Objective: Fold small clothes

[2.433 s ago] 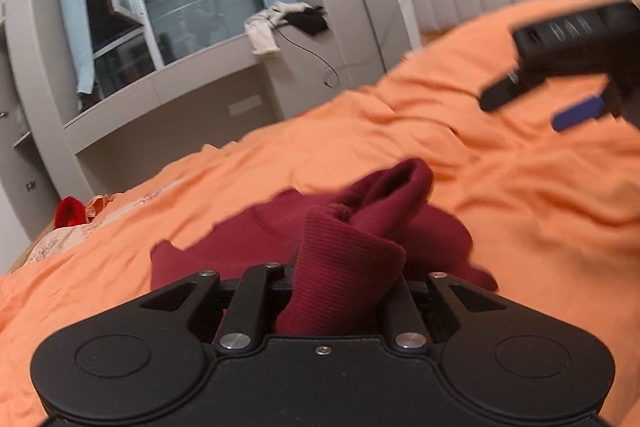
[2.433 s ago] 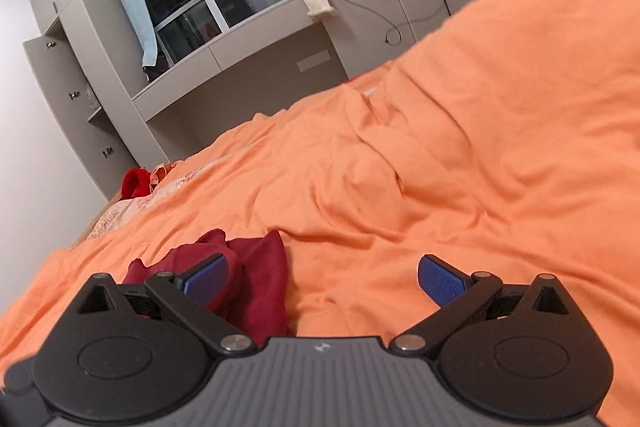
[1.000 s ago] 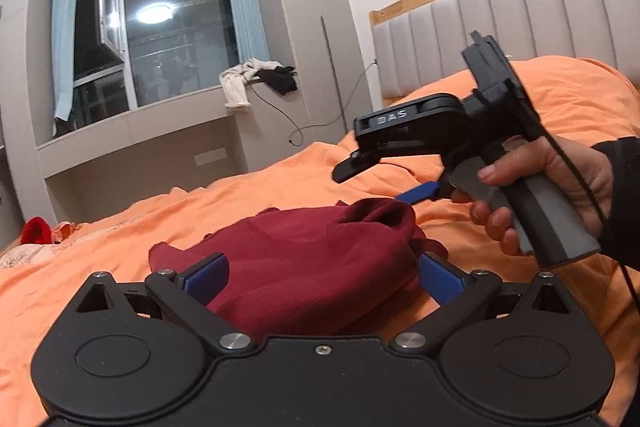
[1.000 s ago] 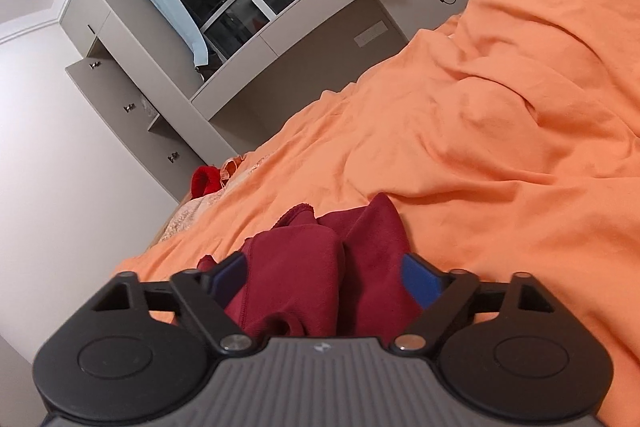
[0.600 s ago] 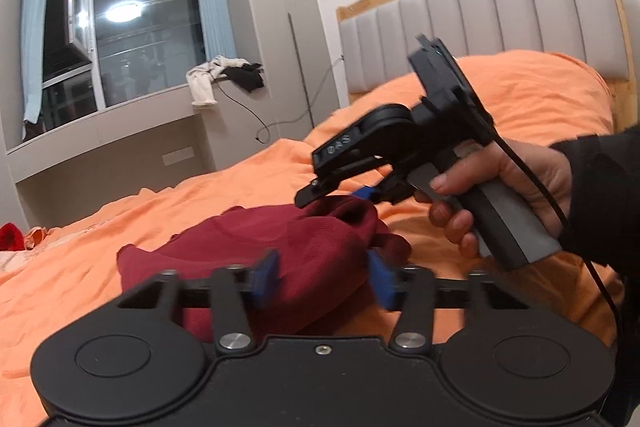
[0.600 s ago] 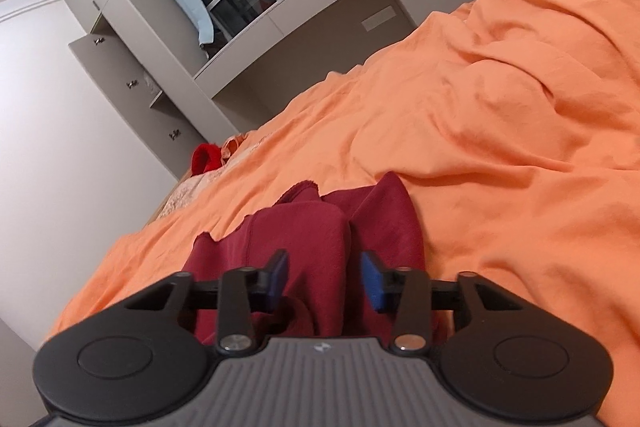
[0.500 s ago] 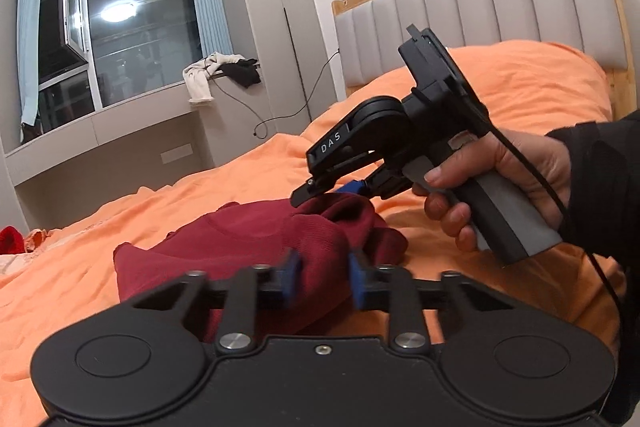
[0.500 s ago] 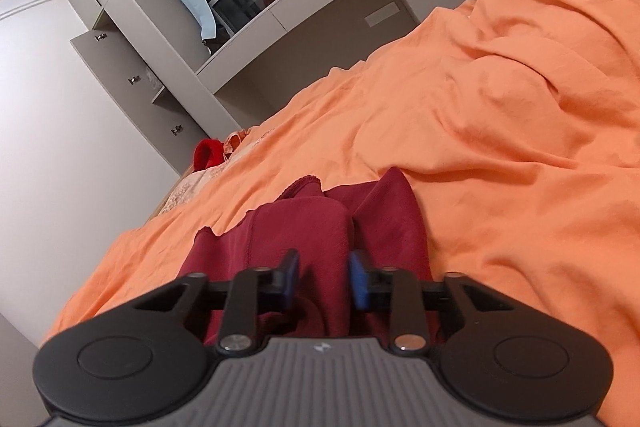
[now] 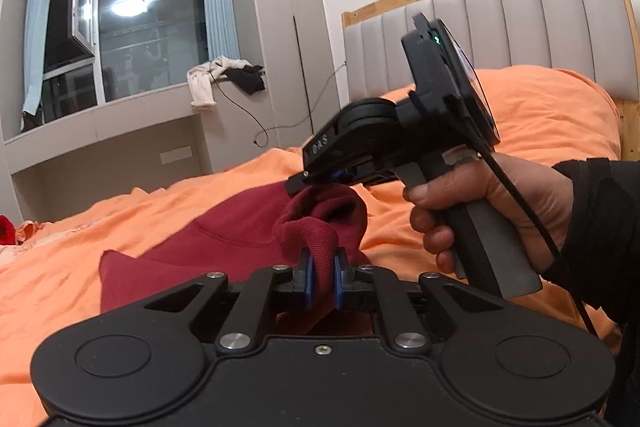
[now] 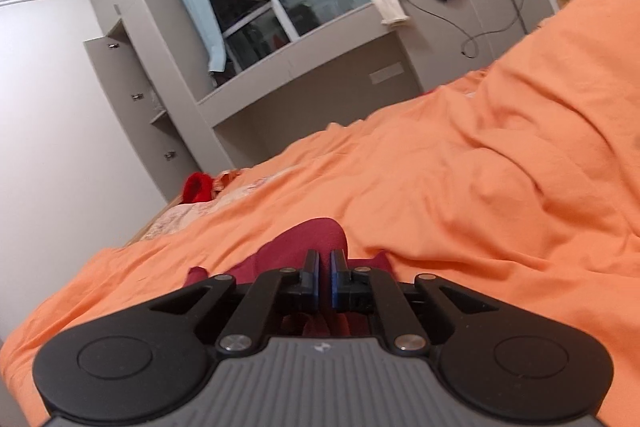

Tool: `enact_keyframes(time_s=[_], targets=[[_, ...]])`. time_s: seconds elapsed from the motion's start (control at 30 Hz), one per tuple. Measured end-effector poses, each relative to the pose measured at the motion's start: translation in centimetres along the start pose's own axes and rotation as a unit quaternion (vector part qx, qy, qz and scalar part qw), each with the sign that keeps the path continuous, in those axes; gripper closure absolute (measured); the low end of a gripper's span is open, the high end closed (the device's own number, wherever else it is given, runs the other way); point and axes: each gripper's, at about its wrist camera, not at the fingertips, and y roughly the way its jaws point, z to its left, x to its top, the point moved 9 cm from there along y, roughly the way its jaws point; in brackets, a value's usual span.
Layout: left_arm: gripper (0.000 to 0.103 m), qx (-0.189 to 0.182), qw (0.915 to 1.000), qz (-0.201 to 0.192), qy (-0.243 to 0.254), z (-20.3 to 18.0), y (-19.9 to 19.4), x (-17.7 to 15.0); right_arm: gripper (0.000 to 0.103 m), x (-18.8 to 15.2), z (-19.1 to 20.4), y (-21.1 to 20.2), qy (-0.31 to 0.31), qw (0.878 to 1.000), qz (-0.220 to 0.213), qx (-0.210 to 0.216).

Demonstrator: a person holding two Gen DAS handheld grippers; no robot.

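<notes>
A dark red garment [image 9: 240, 223] lies crumpled on the orange bed sheet [image 9: 60, 267]. My left gripper [image 9: 320, 267] has its jaws closing on a ribbed fold of it, and the blue pads press the cloth from both sides. My right gripper [image 9: 298, 183], held in a person's hand [image 9: 480, 203], pinches the raised top edge of the same garment further back. In the right wrist view the right gripper [image 10: 324, 267] is shut, with the dark red garment [image 10: 312, 235] bunched between and beyond the pads. The cloth hangs in a short arch between the two grips.
A grey padded headboard [image 9: 500, 27] with a wooden frame stands at the right. Clothes [image 9: 224, 75] and a cable lie on the window ledge. A bright red item [image 10: 198, 187] sits at the bed's far left edge. The orange sheet [image 10: 480, 207] spreads rumpled to the right.
Both grippers have gone from wide open around the garment to shut on folds of it. The right gripper has come closer and lifted its edge of the cloth.
</notes>
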Motion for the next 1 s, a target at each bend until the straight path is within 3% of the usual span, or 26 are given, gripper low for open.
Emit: enact_keyframes(time_s=[0.3, 0.5, 0.57, 0.6, 0.77, 0.87, 1.0], targets=[[0.088, -0.010, 0.9995, 0.028, 0.012, -1.2, 1.1, -2.2, 0.096, -1.9, -2.2, 0.7, 0.018, 0.999, 0.031, -0.022], [0.077, -0.024, 0.9993, 0.029, -0.003, -0.9, 1.2, -2.4, 0.085, -2.2, -2.4, 0.2, 0.018, 0.999, 0.035, -0.022], [0.067, -0.029, 0.9992, 0.027, -0.010, -0.7, 1.1, -2.2, 0.061, -2.0, -2.6, 0.2, 0.020, 0.999, 0.035, -0.019], [0.064, -0.031, 0.9991, 0.026, -0.014, -0.6, 1.0, -2.1, 0.057, -1.9, -2.6, 0.0, 0.021, 0.999, 0.034, -0.018], [0.027, -0.032, 0.9976, 0.011, -0.060, 0.4, 0.3, -1.4, 0.029, -1.7, -2.8, -0.5, 0.017, 0.999, 0.029, -0.015], [0.021, -0.020, 0.9956, 0.002, -0.091, 1.7, -0.1, -0.8, 0.017, -1.6, -2.9, -0.9, 0.013, 0.999, 0.025, -0.016], [0.009, 0.008, 0.9913, -0.009, -0.131, 3.8, -0.7, -0.1, 0.009, -1.7, -3.1, -1.1, 0.012, 0.999, 0.025, -0.019]])
